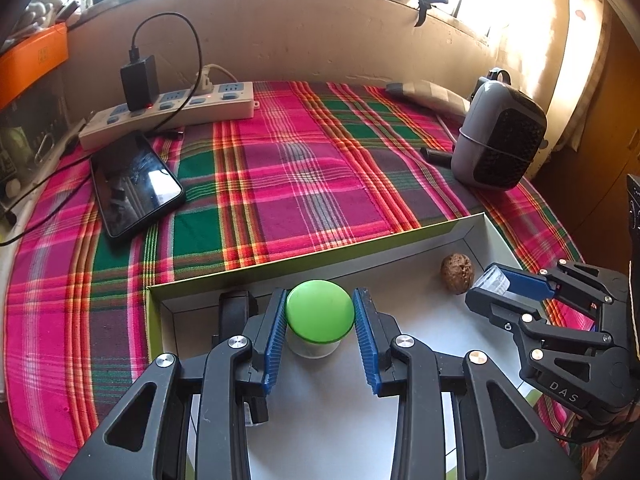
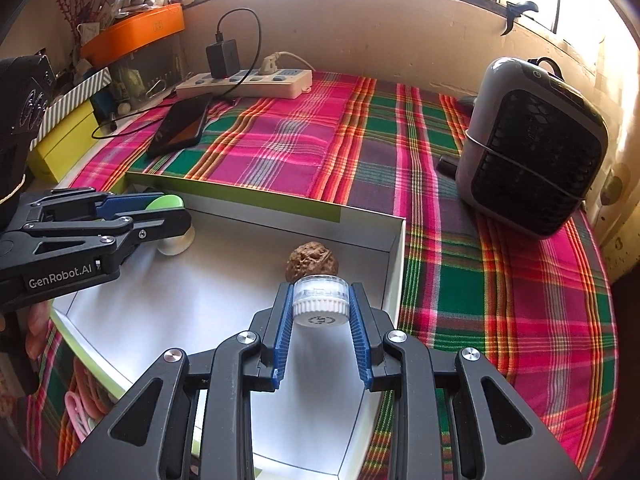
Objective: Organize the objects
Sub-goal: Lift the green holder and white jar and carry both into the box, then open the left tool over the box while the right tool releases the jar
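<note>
A shallow white box with green outer sides (image 1: 400,240) (image 2: 394,248) lies on the plaid cloth. My left gripper (image 1: 320,316) is shut on a small jar with a green lid (image 1: 320,310), standing on the box floor at its far left; it also shows in the right wrist view (image 2: 168,204). My right gripper (image 2: 320,308) is shut on a small clear jar with a white cap (image 2: 320,304), held over the box's right part; it also shows in the left wrist view (image 1: 494,280). A brown walnut (image 1: 457,273) (image 2: 312,260) lies in the box just beyond that jar.
A black phone (image 1: 134,182) and a white power strip (image 1: 168,110) with a black charger lie at the far left. A grey fan heater (image 1: 500,136) (image 2: 532,152) stands at the right. An orange box (image 2: 136,32) and clutter sit at the back left.
</note>
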